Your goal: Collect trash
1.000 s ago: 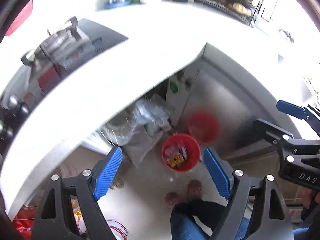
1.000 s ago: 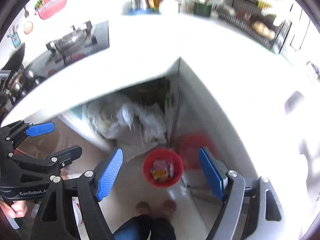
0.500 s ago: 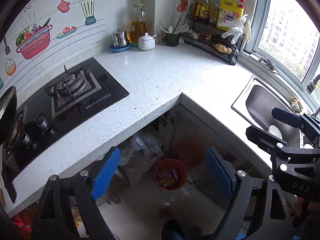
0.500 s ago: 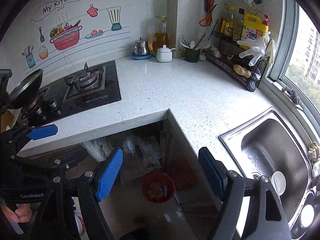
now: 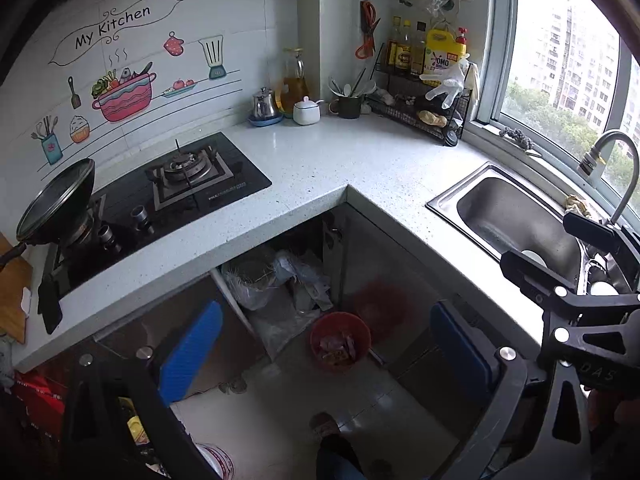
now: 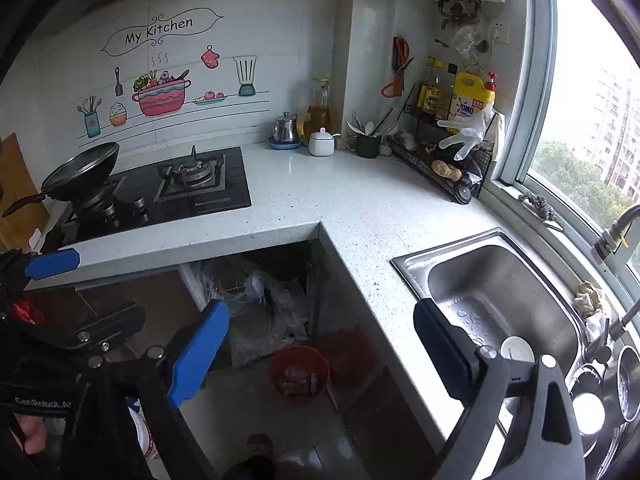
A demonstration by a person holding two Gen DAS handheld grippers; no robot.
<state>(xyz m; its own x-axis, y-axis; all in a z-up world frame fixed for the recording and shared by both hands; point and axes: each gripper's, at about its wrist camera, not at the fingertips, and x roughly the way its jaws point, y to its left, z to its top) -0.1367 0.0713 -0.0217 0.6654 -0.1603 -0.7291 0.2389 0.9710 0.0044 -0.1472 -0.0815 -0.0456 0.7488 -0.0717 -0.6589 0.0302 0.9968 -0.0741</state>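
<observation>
- Both grippers empty: left gripper and right gripper have their blue-padded fingers spread wide, nothing held.
- Task thing: round red plastic trash bin sits on the tiled floor at the inner corner under the speckled white L-shaped surface, w/ wrappers already inside; seen from right too.
- Risk 1: no loose trash is obvious on the surface, so a wrong pick is likely, e.g. white lidded sugar pot or clear plastic glove on the black wire rack taken for rubbish.
- Risk 2: crumpled clear plastic bags lie just beside the bin; thin film prob. slips or tears btwn open pads.
- Risk 3: reaching down, fingers may knock the surface edge; bin is light, prob. tips and spills.
- Risk 4: grippers are close together; crossing paths = collision.
- Steel sink holds a white dish; not trash.
</observation>
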